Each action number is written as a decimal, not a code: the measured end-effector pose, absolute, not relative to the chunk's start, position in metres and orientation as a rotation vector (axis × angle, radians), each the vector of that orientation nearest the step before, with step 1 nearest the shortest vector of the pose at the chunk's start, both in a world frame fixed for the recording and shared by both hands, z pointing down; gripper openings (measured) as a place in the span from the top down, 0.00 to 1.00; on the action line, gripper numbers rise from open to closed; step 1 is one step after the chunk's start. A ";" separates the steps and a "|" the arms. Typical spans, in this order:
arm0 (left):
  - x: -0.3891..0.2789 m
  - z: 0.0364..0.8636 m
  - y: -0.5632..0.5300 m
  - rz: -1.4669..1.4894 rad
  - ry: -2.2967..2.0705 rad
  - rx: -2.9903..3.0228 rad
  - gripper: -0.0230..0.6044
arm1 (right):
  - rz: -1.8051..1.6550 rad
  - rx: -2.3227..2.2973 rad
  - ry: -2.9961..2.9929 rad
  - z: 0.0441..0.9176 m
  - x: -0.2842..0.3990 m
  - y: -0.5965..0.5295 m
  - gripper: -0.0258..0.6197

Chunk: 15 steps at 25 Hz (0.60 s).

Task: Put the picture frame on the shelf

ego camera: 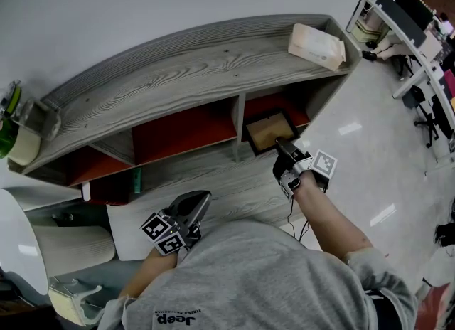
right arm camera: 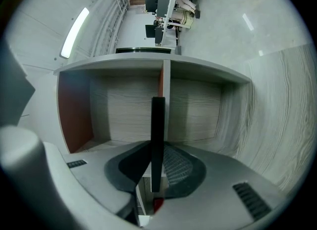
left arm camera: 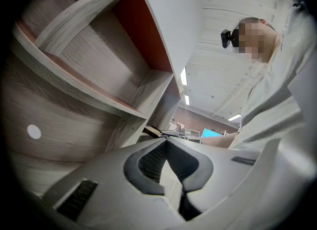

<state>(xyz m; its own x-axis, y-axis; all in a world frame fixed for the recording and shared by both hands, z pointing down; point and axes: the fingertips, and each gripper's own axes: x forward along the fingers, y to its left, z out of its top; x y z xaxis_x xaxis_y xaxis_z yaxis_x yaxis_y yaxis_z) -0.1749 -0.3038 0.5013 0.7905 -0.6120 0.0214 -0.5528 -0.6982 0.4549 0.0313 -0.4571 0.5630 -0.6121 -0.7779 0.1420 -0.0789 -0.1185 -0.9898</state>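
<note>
Inside the shelf's lower right compartment, right claw pinches the picture frame edge-on; left claw is closed, holding nothing.

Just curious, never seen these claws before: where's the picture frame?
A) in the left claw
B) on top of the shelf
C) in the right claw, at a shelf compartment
C: the picture frame stands between the pads of the right claw, at the right-hand compartment of the shelf.
</note>
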 end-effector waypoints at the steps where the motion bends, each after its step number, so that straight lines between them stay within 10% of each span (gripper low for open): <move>1: -0.175 0.501 -0.304 -0.182 -0.873 2.536 0.95 | -1.784 -0.954 1.647 0.563 0.031 -0.458 0.82; 15: -0.176 0.503 -0.302 -0.199 -0.864 2.526 0.95 | -1.611 -1.033 2.066 0.558 0.035 -0.430 0.63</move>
<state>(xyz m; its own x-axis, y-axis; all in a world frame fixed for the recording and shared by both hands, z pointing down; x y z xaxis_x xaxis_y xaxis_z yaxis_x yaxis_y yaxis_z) -0.1759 -0.3022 0.5032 0.7922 -0.6101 0.0118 -0.5434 -0.6966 0.4685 0.0345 -0.4304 0.5584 -0.6855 -0.7070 0.1739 -0.3411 0.1009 -0.9346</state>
